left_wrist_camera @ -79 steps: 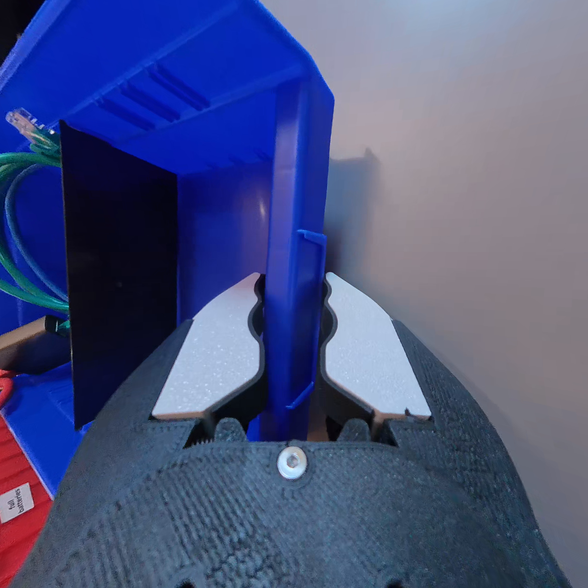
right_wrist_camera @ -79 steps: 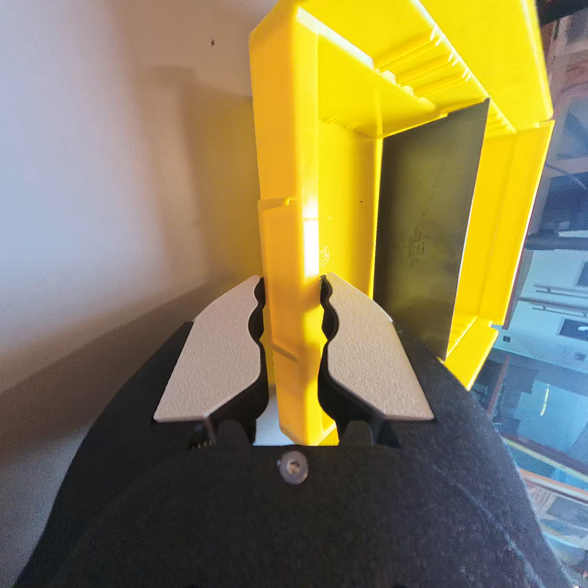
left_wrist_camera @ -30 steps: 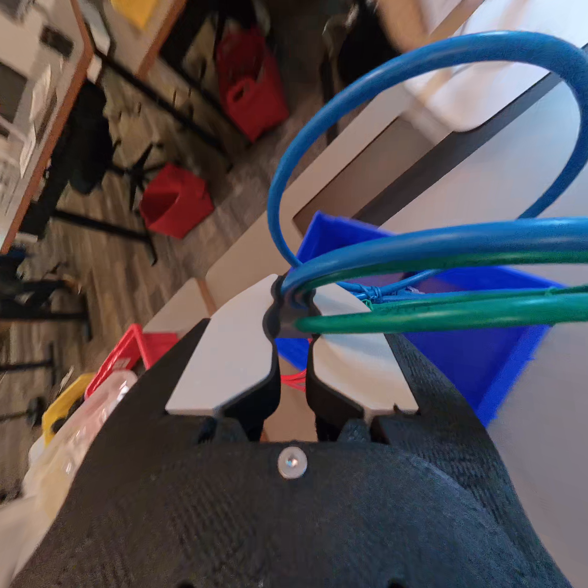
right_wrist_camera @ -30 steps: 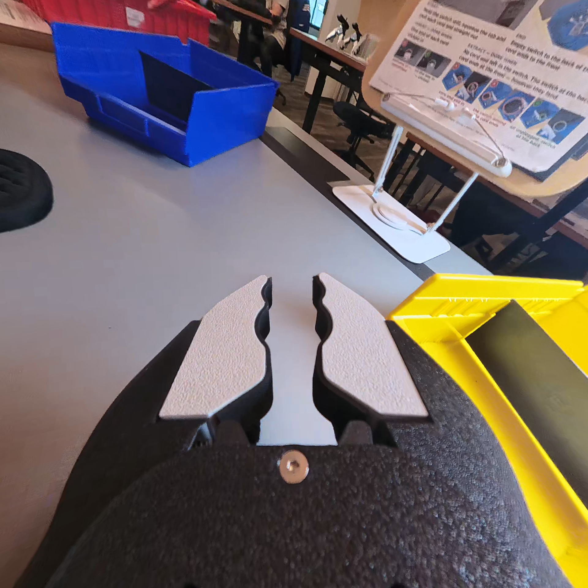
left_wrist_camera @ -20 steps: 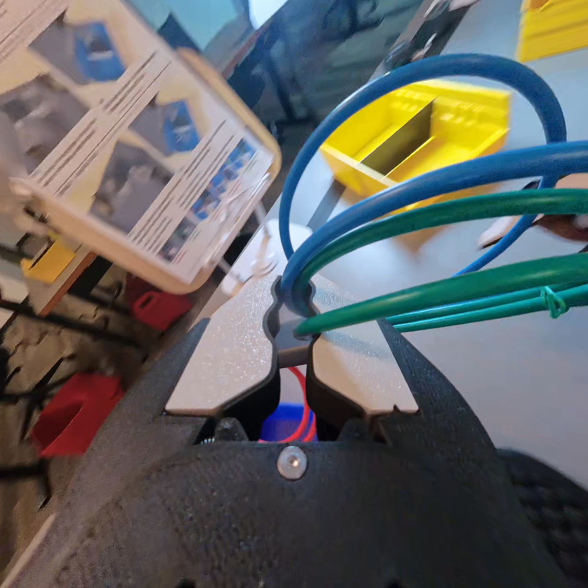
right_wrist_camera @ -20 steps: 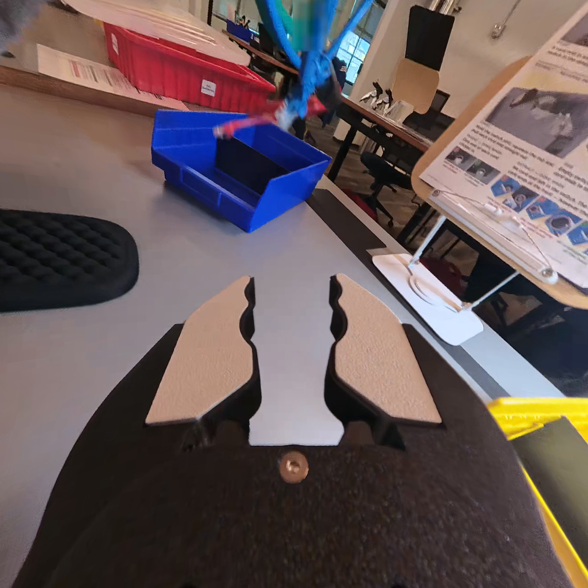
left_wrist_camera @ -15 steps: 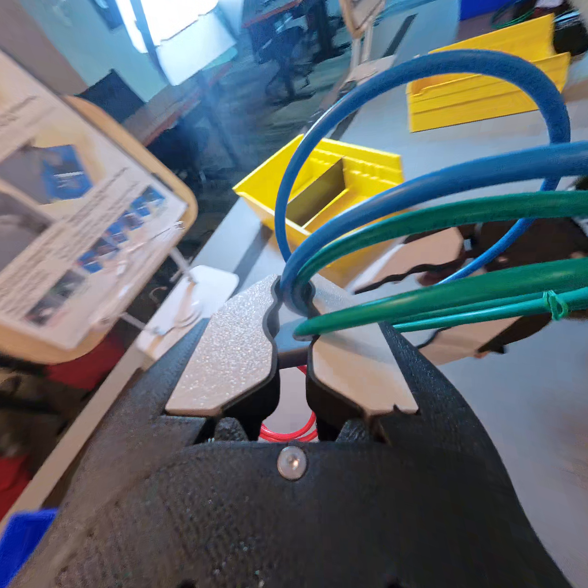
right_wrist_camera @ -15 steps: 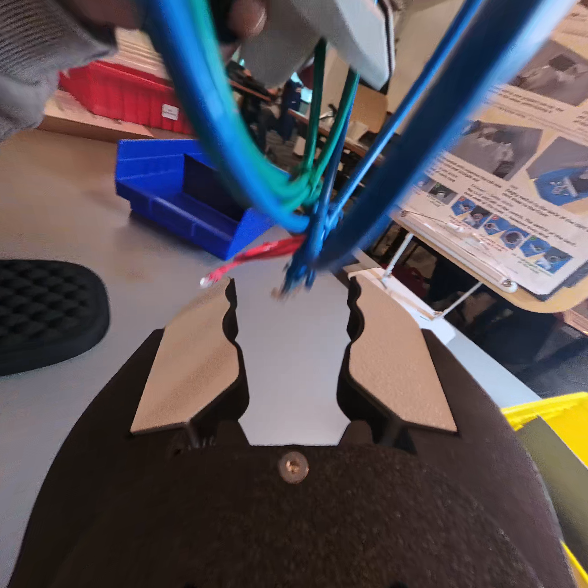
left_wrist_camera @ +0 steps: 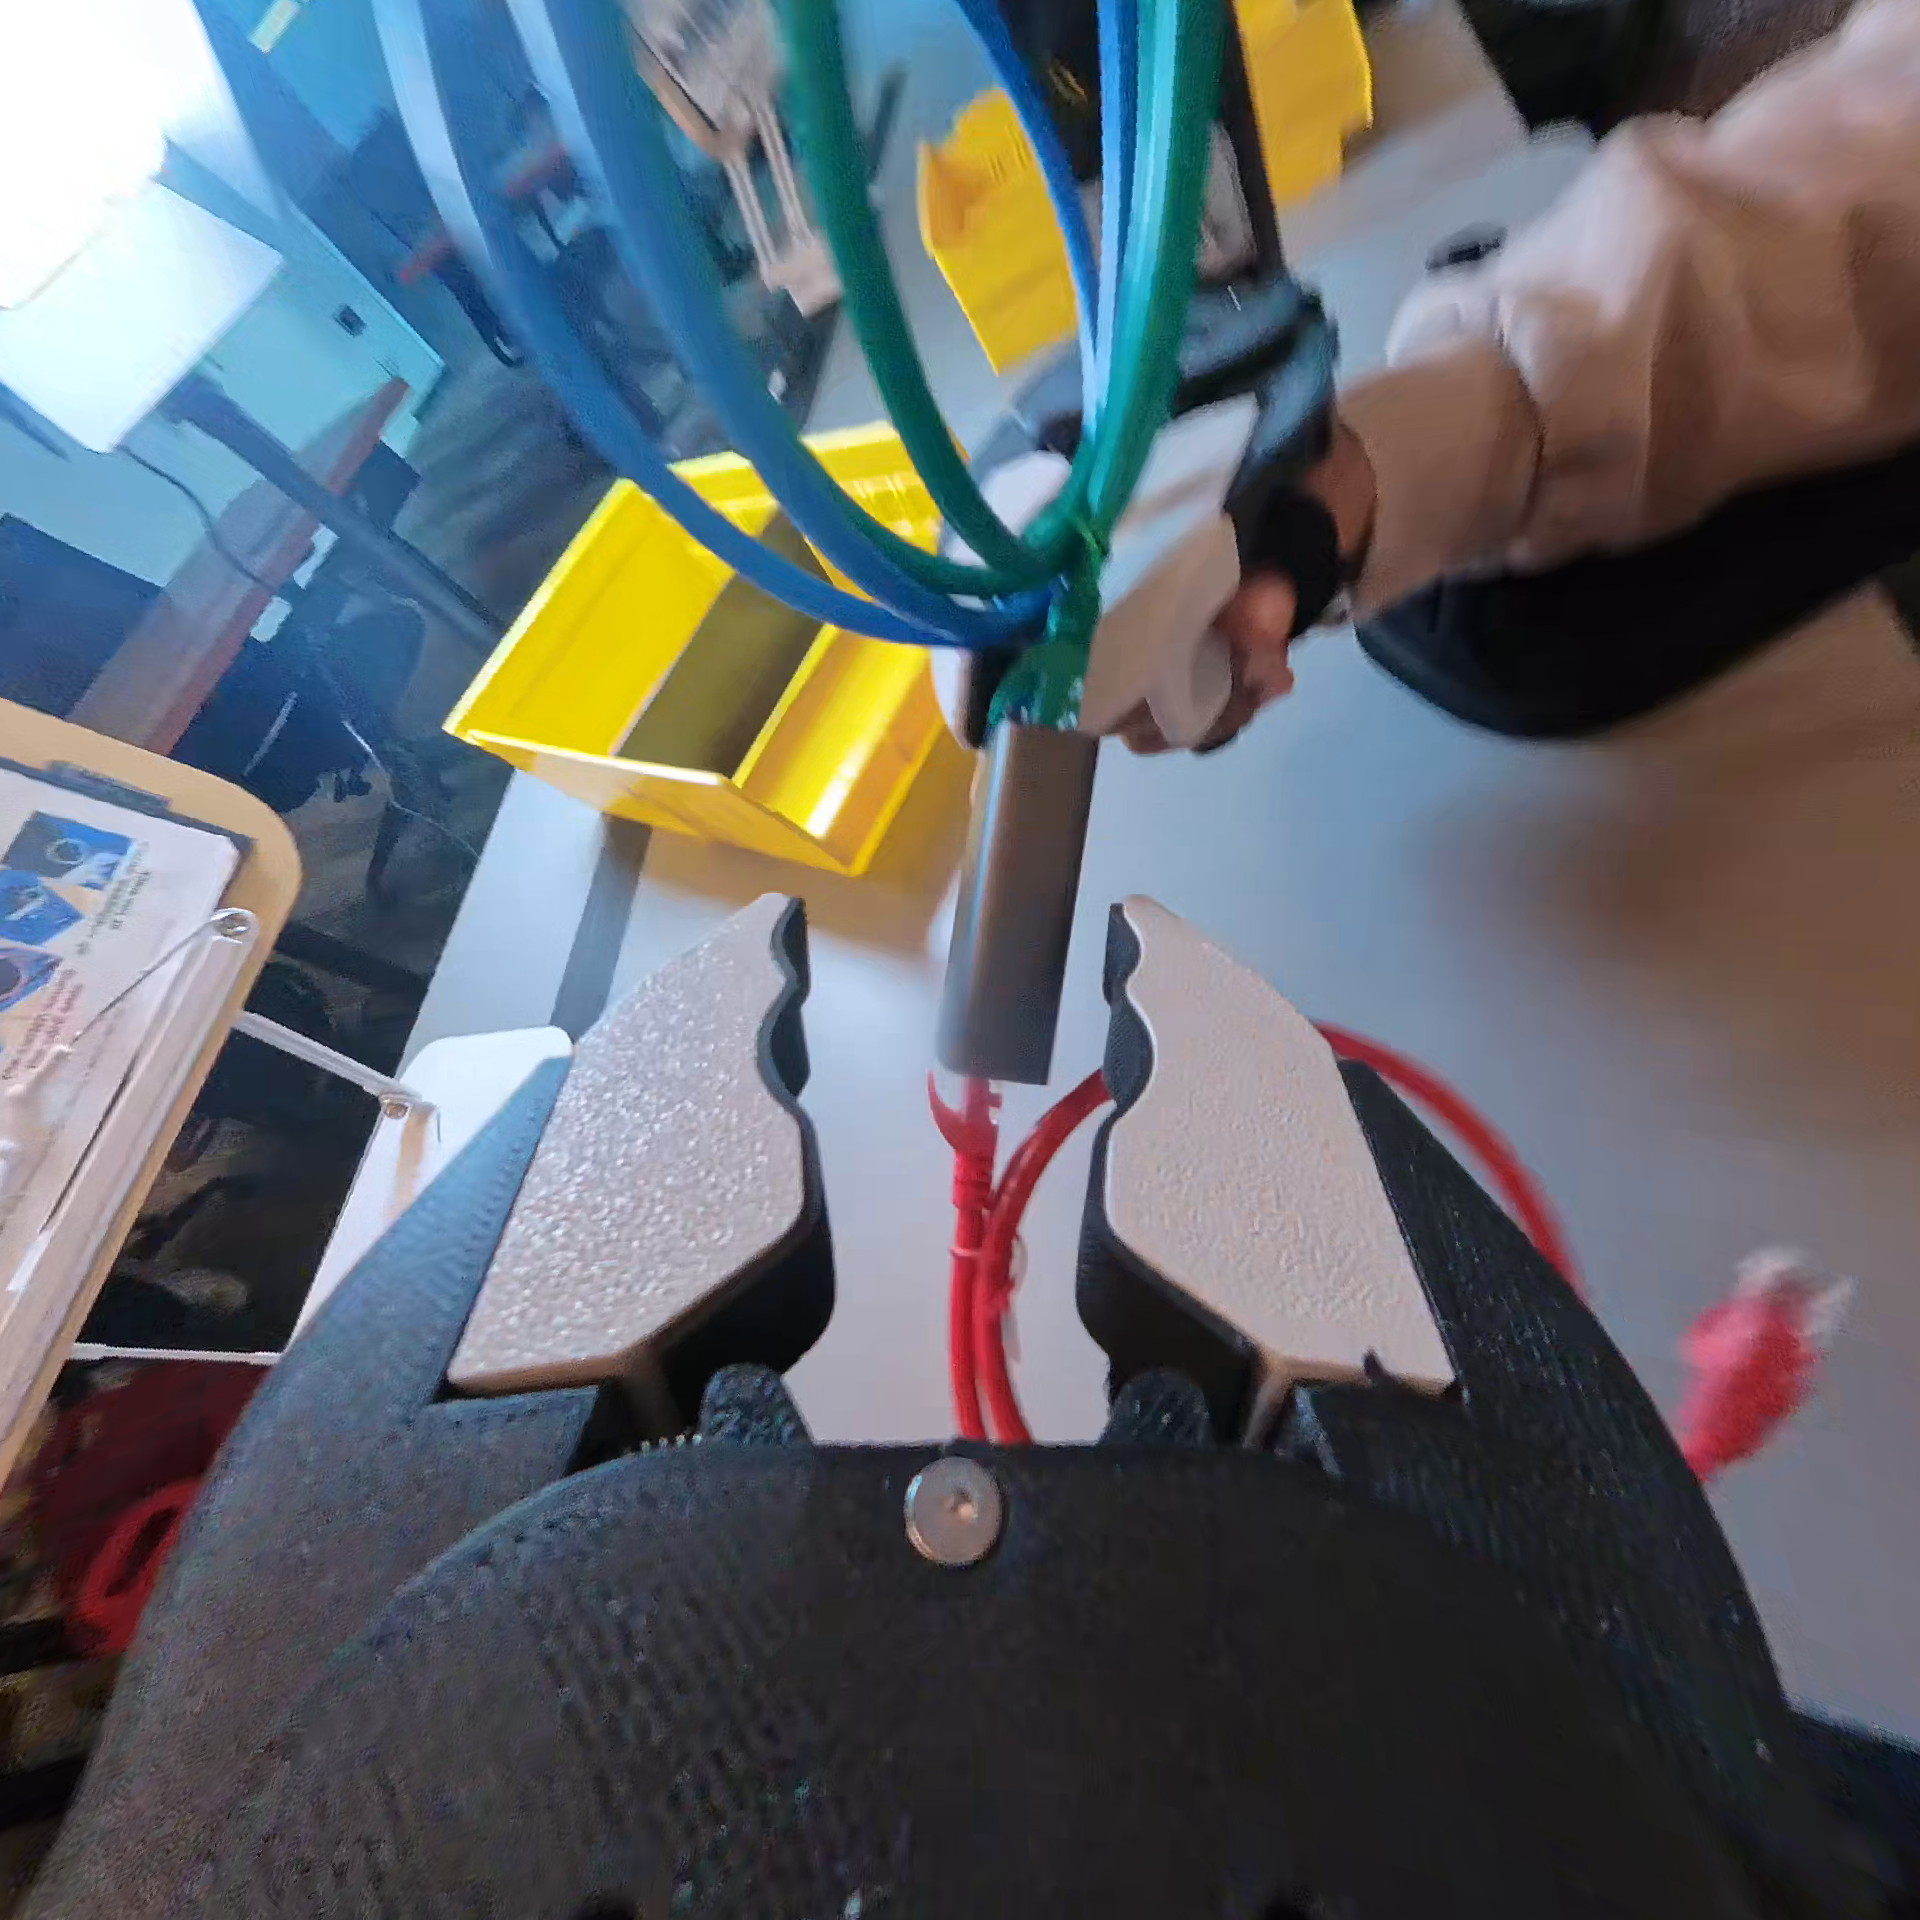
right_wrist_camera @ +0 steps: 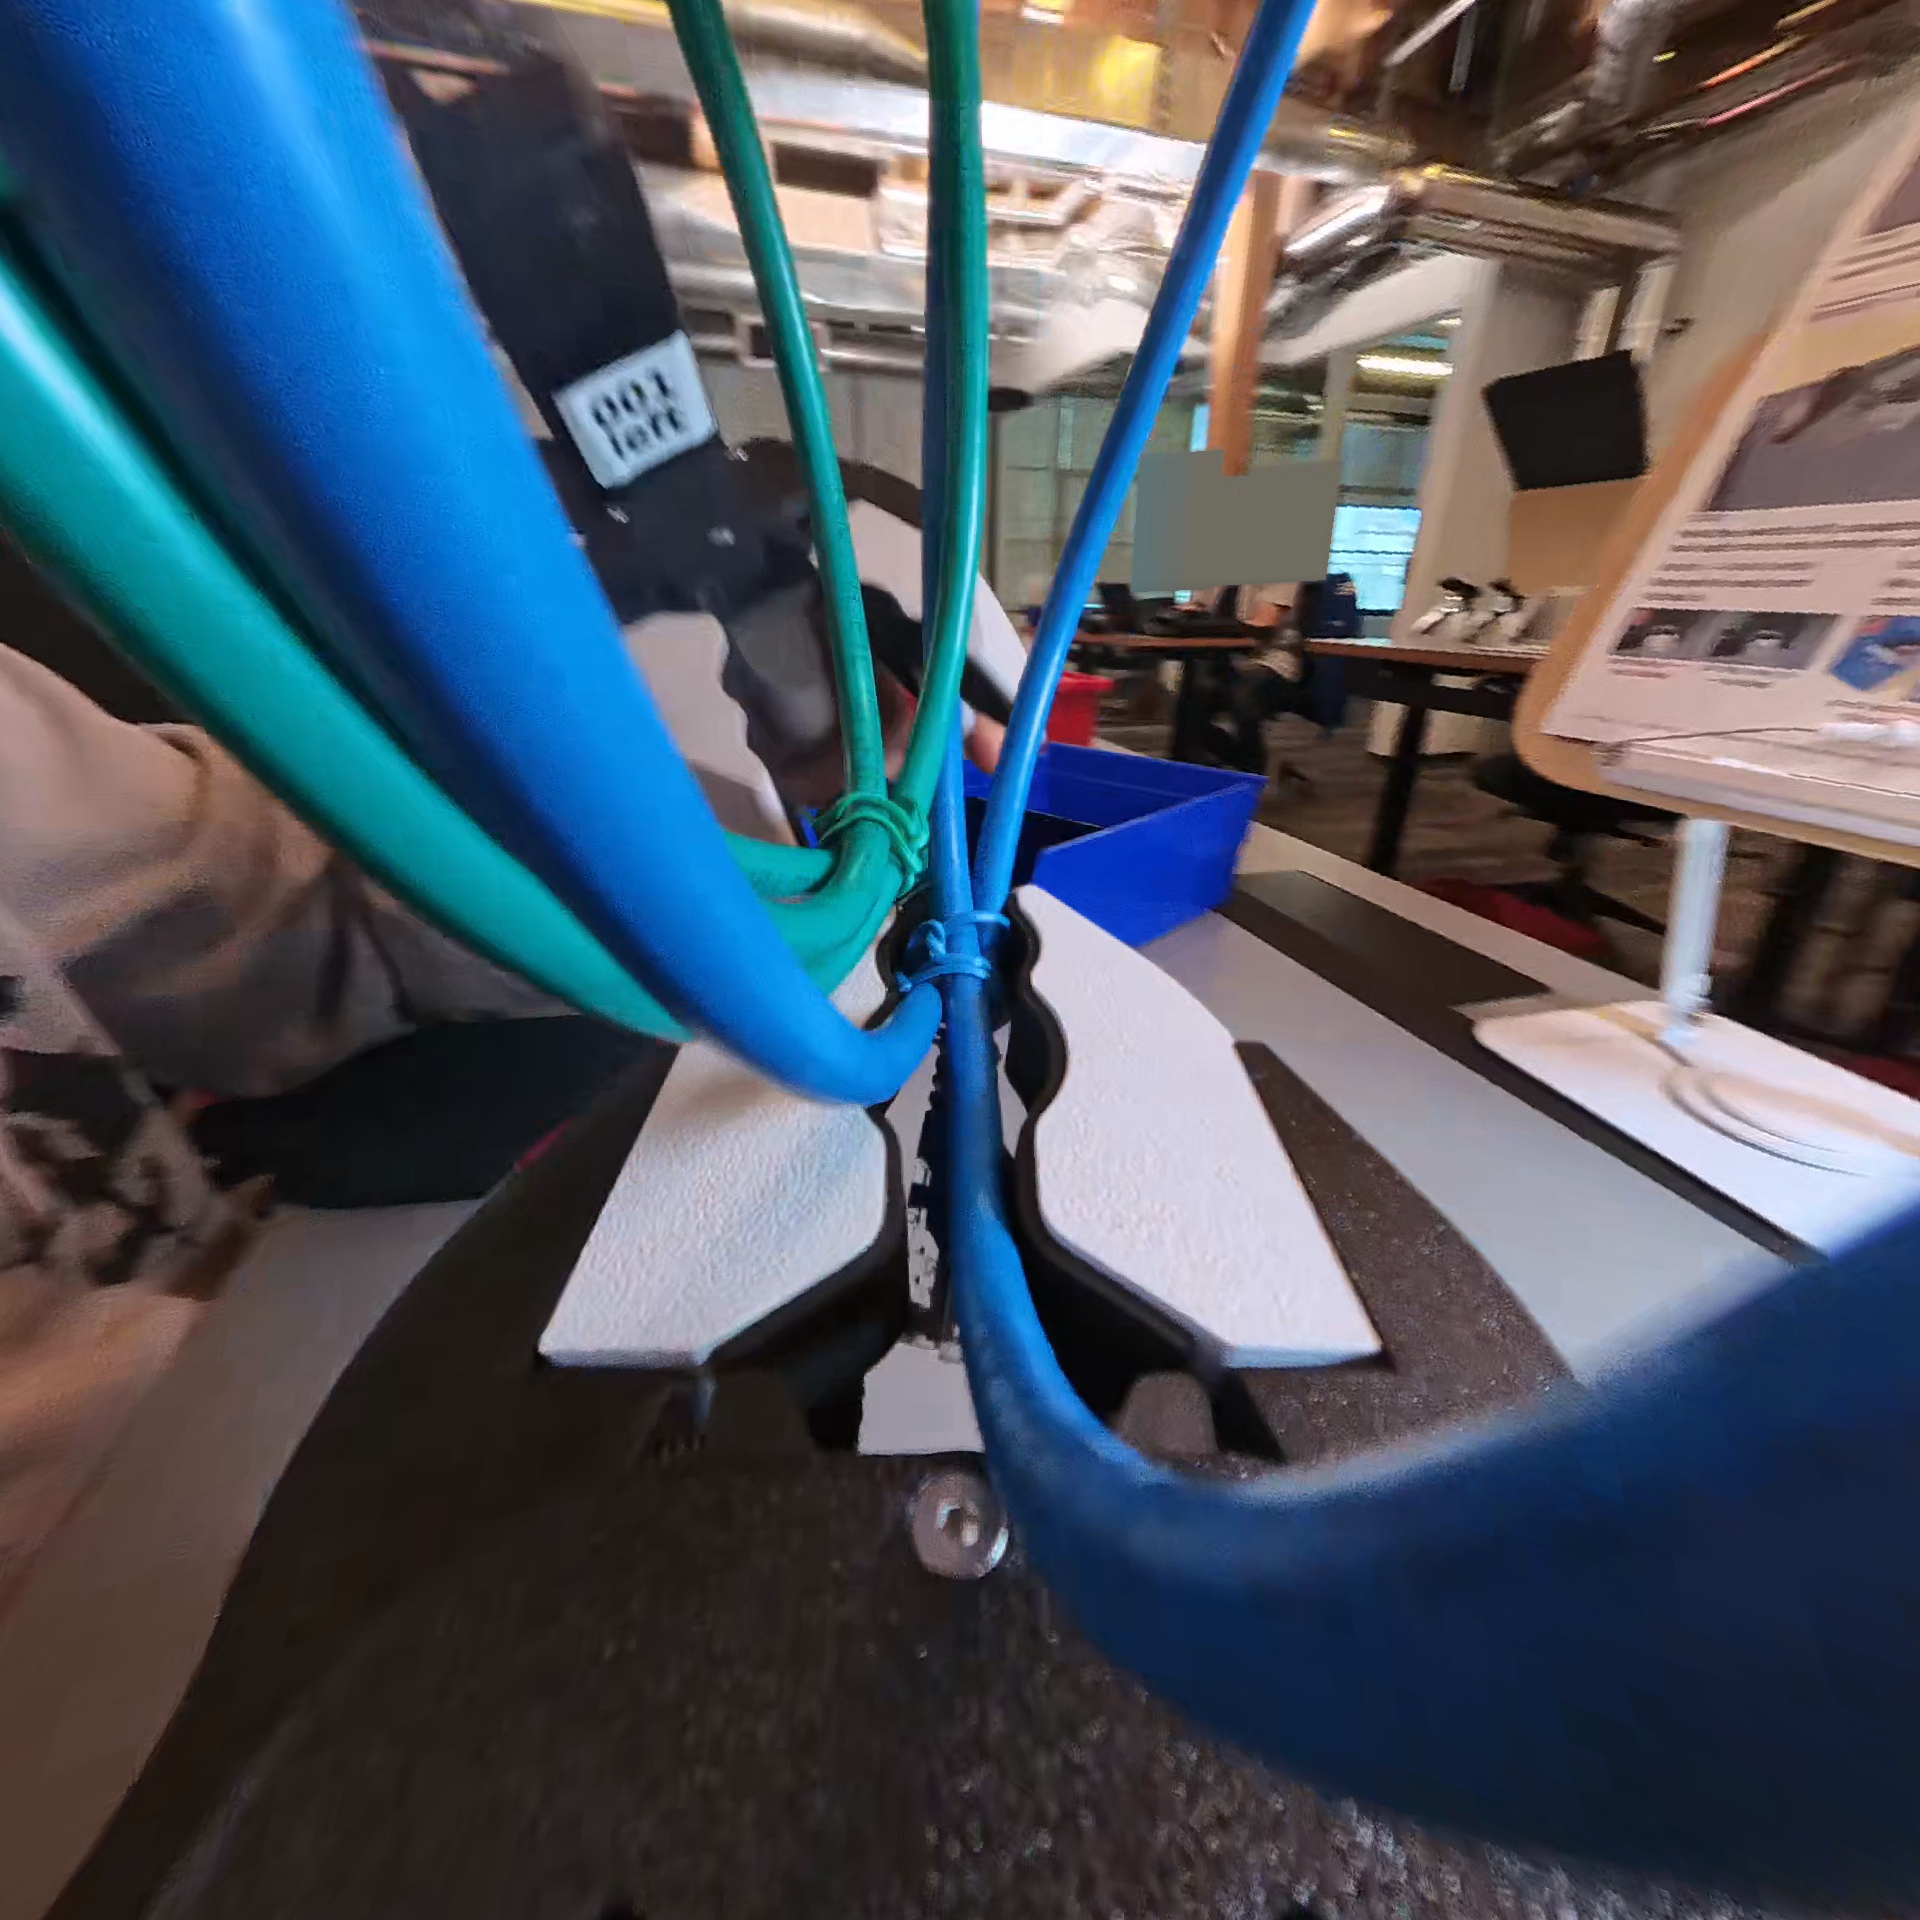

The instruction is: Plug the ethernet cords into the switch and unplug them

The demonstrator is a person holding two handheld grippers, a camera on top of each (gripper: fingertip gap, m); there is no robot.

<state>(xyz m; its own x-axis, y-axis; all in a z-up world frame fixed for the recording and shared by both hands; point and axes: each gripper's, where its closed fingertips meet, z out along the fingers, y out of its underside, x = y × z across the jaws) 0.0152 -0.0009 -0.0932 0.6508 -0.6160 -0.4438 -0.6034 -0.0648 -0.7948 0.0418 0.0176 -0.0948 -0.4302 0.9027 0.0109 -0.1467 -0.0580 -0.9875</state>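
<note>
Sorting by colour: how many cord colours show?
3: blue cord in the right gripper, green cord beside it, red cord by the open left gripper; others may hide.

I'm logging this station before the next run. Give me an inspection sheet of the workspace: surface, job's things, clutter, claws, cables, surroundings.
Surface: grey table, motion-blurred in places.
Job's things: grey switch, upright under the tied cords and in front of the left claw.
Clutter: yellow bin and blue bin on the table.
Grippers: left claw open and empty; right claw shut on the blue cord.
Cables: blue cord and green cord looped and tied; red cord below the switch.
Surroundings: instruction sheet on a stand; desks and chairs behind.
</note>
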